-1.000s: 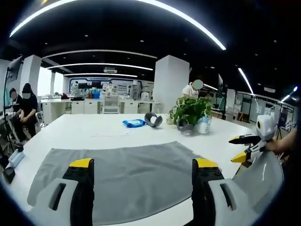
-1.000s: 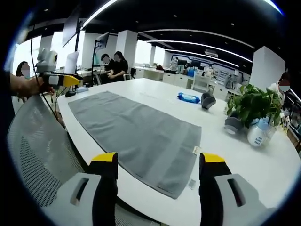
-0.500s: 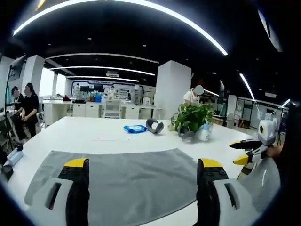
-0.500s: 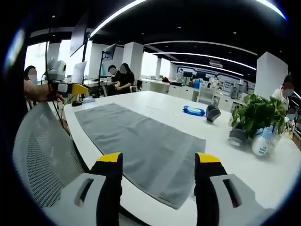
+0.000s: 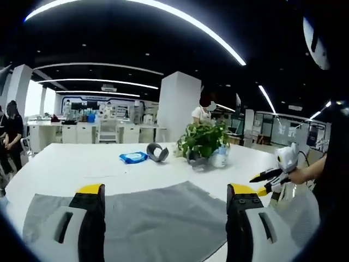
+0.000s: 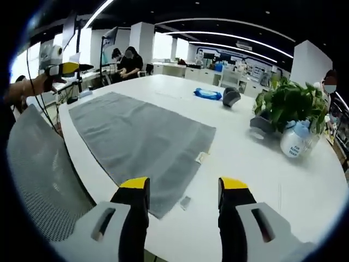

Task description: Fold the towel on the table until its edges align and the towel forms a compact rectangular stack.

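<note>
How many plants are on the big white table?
1. The leafy green plant stands at the table's far side, past the grey towel, beside a white bottle. Others may be out of view.

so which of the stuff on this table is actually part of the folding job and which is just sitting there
Part of the job:
- grey towel, spread flat, unfolded
- white table it lies on
- left gripper and right gripper, both open, above the near edge

Just lying about:
- potted plant
- white bottle
- blue packet
- dark curved object
- mesh chair back
</note>
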### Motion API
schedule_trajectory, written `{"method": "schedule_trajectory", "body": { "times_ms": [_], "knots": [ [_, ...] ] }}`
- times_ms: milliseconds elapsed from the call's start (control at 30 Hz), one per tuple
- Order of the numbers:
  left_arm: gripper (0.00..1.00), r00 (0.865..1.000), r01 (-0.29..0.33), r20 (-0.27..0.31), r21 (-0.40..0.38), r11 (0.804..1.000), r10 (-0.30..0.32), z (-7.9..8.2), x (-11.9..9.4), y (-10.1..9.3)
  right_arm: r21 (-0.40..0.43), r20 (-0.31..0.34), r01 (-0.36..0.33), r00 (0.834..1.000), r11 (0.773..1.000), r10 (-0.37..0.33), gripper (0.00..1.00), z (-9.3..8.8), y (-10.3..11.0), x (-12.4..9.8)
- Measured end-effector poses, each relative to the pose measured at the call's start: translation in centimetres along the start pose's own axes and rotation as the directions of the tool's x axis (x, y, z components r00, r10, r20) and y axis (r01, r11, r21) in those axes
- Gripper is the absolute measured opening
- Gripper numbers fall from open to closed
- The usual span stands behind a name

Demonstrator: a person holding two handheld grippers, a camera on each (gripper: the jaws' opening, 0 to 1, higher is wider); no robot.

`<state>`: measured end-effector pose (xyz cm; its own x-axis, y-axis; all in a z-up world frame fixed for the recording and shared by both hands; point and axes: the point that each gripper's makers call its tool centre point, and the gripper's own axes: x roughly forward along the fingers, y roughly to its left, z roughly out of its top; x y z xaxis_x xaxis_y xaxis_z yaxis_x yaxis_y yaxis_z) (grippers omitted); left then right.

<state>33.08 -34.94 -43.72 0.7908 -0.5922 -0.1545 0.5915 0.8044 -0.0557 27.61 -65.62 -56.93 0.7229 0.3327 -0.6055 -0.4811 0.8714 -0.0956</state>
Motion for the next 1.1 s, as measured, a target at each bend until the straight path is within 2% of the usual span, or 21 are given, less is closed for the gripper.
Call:
{"method": "schedule_trajectory", "body": {
  "times_ms": [100, 200, 267, 300, 333, 367, 400, 433, 467, 533, 767, 833, 900, 1000, 1100],
  "knots": [
    [0.85, 0.998, 0.062, -0.024, 0.037, 0.997, -0.061, 0.0, 2.8, -1.6, 0.026, -0.088, -0.022, 0.996, 0.999, 0.024, 0.45, -2.3, 0.1, 1.2],
    [0.82, 0.992, 0.124, -0.011, 0.039, 0.992, -0.123, -0.4, 5.4, -3.6, 0.03, -0.163, -0.065, 0.984, 0.997, 0.069, 0.38, -4.2, 1.0, 2.2],
    [0.79, 0.987, 0.152, -0.048, 0.037, 0.988, -0.15, -1.6, 6.7, -4.7, 0.035, -0.175, -0.079, 0.981, 0.996, 0.084, 0.31, -4.7, 1.2, 2.8],
    [0.76, 0.983, 0.171, -0.084, 0.052, 0.984, -0.166, -2.8, 7.5, -5.5, 0.039, -0.182, -0.087, 0.979, 0.995, 0.092, 0.29, -4.9, 1.3, 3.0],
    [0.74, 0.978, 0.186, -0.106, 0.05, 0.981, -0.18, -3.6, 8.0, -6.1, 0.061, -0.215, -0.086, 0.972, 0.994, 0.097, 0.27, -5.6, 1.6, 3.1],
    [0.71, 0.974, 0.197, -0.118, 0.04, 0.98, -0.191, -4.3, 8.5, -6.7, 0.054, -0.205, -0.093, 0.973, 0.994, 0.102, 0.26, -5.6, 1.6, 3.6],
    [0.69, 0.968, 0.217, -0.135, 0.026, 0.976, -0.212, -5.2, 9.0, -7.6, 0.068, -0.241, -0.118, 0.962, 0.991, 0.131, 0.24, -6.3, 2.2, 3.8],
    [0.68, 0.967, 0.218, -0.14, 0.016, 0.976, -0.213, -5.7, 9.4, -8.1, 0.068, -0.251, -0.124, 0.958, 0.99, 0.137, 0.24, -6.4, 2.3, 4.0],
    [0.69, 0.96, 0.239, -0.15, -0.008, 0.971, -0.237, -6.5, 9.8, -9.1, 0.059, -0.279, -0.137, 0.949, 0.989, 0.148, 0.23, -6.9, 2.6, 4.2],
    [0.68, 0.949, 0.259, -0.181, -0.025, 0.966, -0.259, -7.9, 10.1, -10.4, 0.048, -0.302, -0.135, 0.942, 0.99, 0.144, 0.19, -7.4, 2.6, 4.2],
    [0.68, 0.937, 0.264, -0.229, -0.03, 0.964, -0.264, -11.0, 9.7, -12.1, 0.056, -0.305, -0.172, 0.935, 0.983, 0.181, 0.11, -7.5, 3.3, 4.4],
    [0.72, 0.945, 0.253, -0.22, 0.021, 0.967, -0.242, -11.2, 9.6, -11.8, 0.033, -0.314, -0.178, 0.932, 0.983, 0.179, 0.11, -7.4, 3.3, 4.5],
    [0.73, 0.941, 0.262, -0.225, 0.005, 0.965, -0.254, -11.5, 9.4, -12.0, 0.028, -0.322, -0.181, 0.929, 0.983, 0.181, 0.11, -7.4, 3.2, 4.6],
    [0.72, 0.944, 0.254, -0.22, 0.0, 0.967, -0.248, -11.8, 9.2, -12.1, 0.045, -0.326, -0.202, 0.923, 0.978, 0.206, 0.05, -7.5, 3.5, 4.7],
    [0.72, 0.939, 0.27, -0.224, 0.011, 0.963, -0.261, -11.9, 9.2, -12.5, 0.048, -0.321, -0.221, 0.92, 0.974, 0.224, 0.0, -7.4, 3.7, 4.6]
  ]
}}
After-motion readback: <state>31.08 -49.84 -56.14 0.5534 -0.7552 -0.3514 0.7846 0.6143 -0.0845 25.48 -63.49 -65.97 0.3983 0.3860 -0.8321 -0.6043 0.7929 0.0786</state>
